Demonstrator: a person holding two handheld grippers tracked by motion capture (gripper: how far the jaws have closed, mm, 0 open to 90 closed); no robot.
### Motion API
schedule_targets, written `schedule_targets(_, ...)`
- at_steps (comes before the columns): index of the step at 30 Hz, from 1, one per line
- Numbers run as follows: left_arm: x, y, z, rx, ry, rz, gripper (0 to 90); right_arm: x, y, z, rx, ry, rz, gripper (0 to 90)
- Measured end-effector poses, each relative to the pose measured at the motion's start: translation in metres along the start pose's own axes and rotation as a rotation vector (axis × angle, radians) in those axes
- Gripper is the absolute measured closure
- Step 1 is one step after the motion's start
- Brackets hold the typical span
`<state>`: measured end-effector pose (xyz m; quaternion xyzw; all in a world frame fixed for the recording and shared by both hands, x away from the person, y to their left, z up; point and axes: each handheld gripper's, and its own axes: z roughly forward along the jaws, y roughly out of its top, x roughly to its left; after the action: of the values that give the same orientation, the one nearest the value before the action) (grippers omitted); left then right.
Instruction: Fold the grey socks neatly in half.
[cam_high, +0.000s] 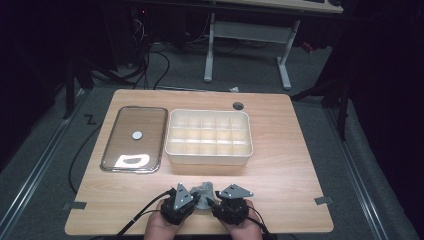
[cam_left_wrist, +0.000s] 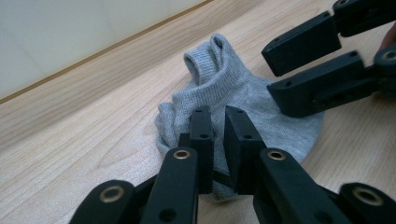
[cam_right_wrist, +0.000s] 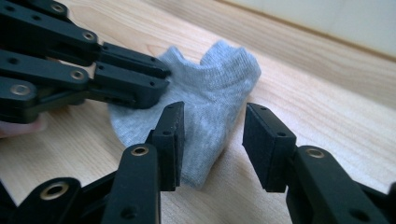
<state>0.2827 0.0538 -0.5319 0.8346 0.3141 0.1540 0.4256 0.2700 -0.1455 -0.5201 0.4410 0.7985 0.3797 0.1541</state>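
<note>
The left gripper (cam_left_wrist: 218, 119) is clenched on a fold of the grey sock (cam_left_wrist: 243, 100), its jaws nearly together with knit cloth seemingly pinched between them. The right gripper (cam_right_wrist: 212, 140) is held spread, its jaws standing either side of the sock's edge. The sock is seen crumpled, ribbed cuff raised, lying on the wooden table (cam_high: 280, 165) near its front edge, just before the white divided box (cam_high: 209, 157).

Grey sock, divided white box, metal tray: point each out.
grey sock (cam_left_wrist: 243, 93), left gripper view, its flat knit middle.
divided white box (cam_high: 207, 158), high view, its near wall.
metal tray (cam_high: 131, 169), high view, its near rim.
</note>
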Motion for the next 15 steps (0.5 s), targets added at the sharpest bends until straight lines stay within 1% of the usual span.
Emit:
schedule_targets(6, 0.0008, 0.0001, -0.0002, 0.003, -0.008, -0.003, 82.2, 0.001, -0.0026, 0.0057, 0.029, 0.014, 0.029, 60.4)
schedule_targets(10, 0.0011, 0.0, -0.0001, 0.001, -0.009, -0.004, 82.1, 0.0007, -0.0035, 0.0069, 0.028, 0.028, 0.04, 63.4)
schedule_targets(12, 0.0012, -0.0001, -0.0001, 0.001, -0.01, -0.005, 82.1, -0.0005, -0.0044, 0.0072, 0.026, 0.052, 0.061, 67.7)
schedule_targets(14, 0.001, 0.0, -0.0003, 0.003, -0.009, -0.003, 82.1, -0.0008, -0.0045, 0.0072, 0.025, 0.058, 0.061, 69.5)
schedule_targets(15, 0.0005, -0.0001, -0.0001, 0.0, -0.005, -0.001, 82.1, -0.0003, -0.0042, 0.007, 0.027, 0.064, 0.052, 73.3)
